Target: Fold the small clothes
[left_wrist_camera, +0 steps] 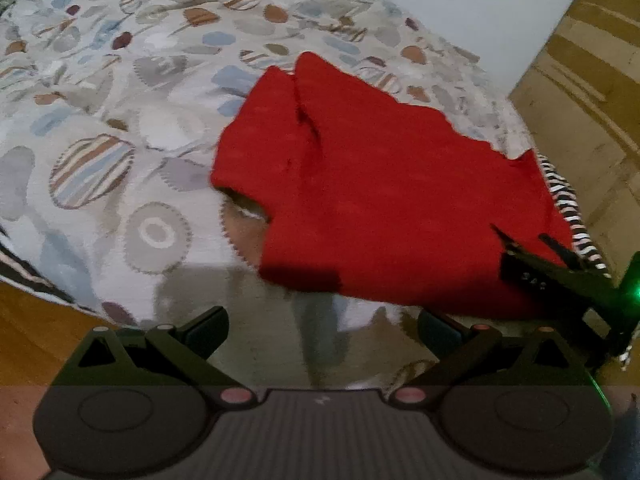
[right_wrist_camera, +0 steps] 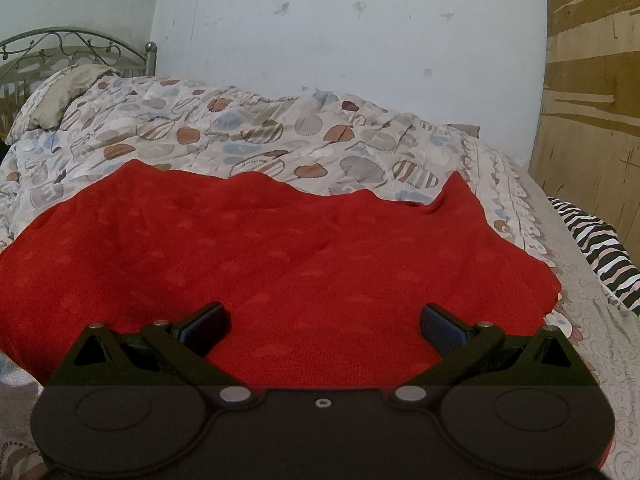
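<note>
No readable text, label, brand or number shows anywhere.

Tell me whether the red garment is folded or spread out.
Mostly spread: the red garment lies flat across the bedspread, with only two overlapping layers at its far end in the left wrist view. Both grippers are open, holding nothing.

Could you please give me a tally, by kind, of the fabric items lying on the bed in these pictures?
Red garment: 1
Patterned bedspread: 1
Black-and-white striped cloth: 1
Pillow: 1
Total: 4
</note>
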Tool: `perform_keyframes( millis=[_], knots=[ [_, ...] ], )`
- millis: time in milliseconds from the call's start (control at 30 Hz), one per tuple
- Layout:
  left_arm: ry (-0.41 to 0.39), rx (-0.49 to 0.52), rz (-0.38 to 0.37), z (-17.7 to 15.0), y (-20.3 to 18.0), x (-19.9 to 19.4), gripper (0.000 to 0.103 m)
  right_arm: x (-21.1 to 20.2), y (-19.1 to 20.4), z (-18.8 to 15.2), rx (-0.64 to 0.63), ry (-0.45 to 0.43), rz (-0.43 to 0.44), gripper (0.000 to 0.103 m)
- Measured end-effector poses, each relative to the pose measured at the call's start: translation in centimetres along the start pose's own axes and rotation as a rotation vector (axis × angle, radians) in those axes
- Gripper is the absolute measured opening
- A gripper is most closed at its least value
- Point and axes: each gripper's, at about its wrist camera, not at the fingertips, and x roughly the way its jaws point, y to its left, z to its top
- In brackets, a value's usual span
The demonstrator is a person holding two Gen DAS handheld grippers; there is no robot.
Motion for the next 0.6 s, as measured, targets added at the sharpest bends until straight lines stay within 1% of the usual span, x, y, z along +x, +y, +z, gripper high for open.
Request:
perform_keyframes(
  millis=[133,200,233,300,400,467,533,600],
  knots=[
    [-0.064,-0.007,-0.145,-0.4,0.1,-0.2,0.102,-0.1,0.0,0.1,0.001,-0.005,0.0,0.103],
    [-0.08,-0.006,-0.201,-0.7,0.1,0.2,0.102,-0.1,0.0,0.1,0.001,-0.01,0.0,0.103],
    [-0.077,-0.017,-0.21,-0.9,0.1,0.6,0.102,-0.1,0.0,0.1,0.001,-0.013,0.0,0.103],
    [-0.07,-0.071,-0.219,-1.0,0.6,1.6,0.102,-0.1,-0.1,-0.1,0.003,-0.02,0.001,0.103],
    [-0.114,-0.144,-0.242,-1.1,1.4,2.7,0.102,-0.2,0.0,-0.3,0.005,-0.032,-0.001,0.103],
    [-0.149,-0.167,-0.252,-1.0,1.7,3.0,0.102,-0.2,0.0,-0.4,0.006,-0.036,-0.002,0.102],
    [-0.167,-0.175,-0.261,-0.8,1.8,3.7,0.102,-0.1,0.0,-0.4,0.007,-0.038,-0.001,0.102],
    [-0.188,-0.17,-0.244,-0.5,1.6,4.2,0.102,-0.1,0.0,-0.4,0.007,-0.041,-0.001,0.103]
  ],
)
